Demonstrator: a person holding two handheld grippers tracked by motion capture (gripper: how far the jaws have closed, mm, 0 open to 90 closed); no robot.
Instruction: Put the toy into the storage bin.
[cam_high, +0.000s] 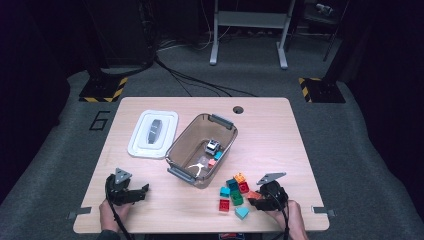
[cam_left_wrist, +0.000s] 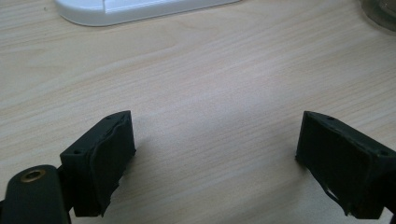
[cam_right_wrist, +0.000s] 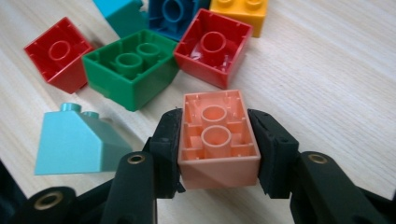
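Right gripper (cam_right_wrist: 218, 149) clamps a salmon brick (cam_right_wrist: 218, 140) by its long sides beside the green brick (cam_right_wrist: 128, 65); light, rigid, slick plastic. Left gripper (cam_left_wrist: 215, 163) gapes empty.

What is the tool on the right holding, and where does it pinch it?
The right tool holds a salmon-pink brick, hollow underside facing the camera, pinched across its two long side walls. The left tool is open and holds nothing.
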